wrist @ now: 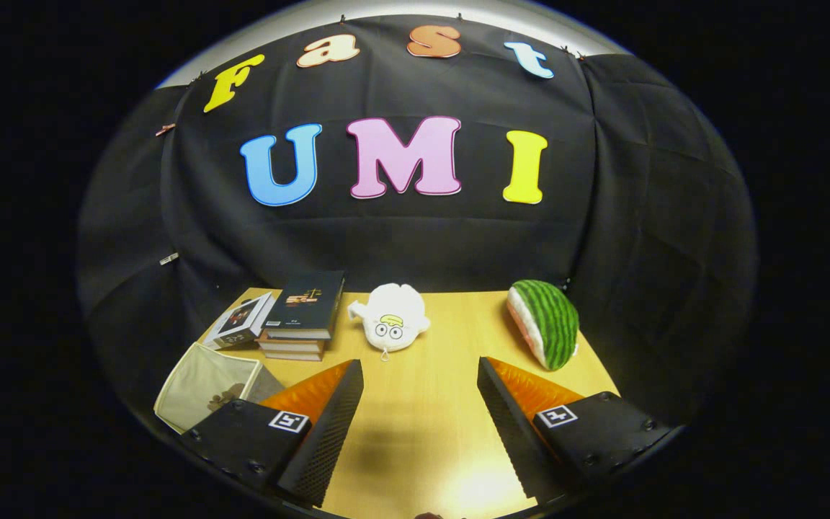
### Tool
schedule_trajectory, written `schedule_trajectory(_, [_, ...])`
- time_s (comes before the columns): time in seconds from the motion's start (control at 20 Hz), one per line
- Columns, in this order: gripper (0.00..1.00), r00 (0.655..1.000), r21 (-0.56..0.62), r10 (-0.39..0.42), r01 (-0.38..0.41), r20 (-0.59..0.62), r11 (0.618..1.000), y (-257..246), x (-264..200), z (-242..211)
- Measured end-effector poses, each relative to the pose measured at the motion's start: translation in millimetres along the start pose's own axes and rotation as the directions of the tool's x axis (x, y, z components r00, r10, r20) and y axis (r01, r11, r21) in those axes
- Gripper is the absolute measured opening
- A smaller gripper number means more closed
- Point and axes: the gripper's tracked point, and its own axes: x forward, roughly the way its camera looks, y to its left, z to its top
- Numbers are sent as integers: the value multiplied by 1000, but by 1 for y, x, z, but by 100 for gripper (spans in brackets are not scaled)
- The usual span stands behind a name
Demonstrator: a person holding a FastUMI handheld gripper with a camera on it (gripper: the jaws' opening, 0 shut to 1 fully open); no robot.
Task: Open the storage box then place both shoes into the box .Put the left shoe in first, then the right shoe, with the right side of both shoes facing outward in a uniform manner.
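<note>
The claw is held above the wooden table with its two fingers spread wide apart; nothing is gripped, and only bare tabletop is seen between them.

The stack of books is taken as the landmark. It stands toward the far side of the table, beyond the left finger. A smaller book or box is leaned against its left side. Nearer than the stack, just beside the left finger, a beige fabric storage box is seen, open-topped and tilted, with something dark and indistinct inside. Just right of the stack, a white plush toy with cartoon eyes is laid on the table. Well to the right of the stack, beyond the right finger, a watermelon-slice plush is rested on the table.
</note>
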Motion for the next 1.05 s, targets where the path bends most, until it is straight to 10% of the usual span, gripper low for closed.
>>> schedule_trajectory(1.05, [97,980,-43,-19,28,198,999,-70,-38,38])
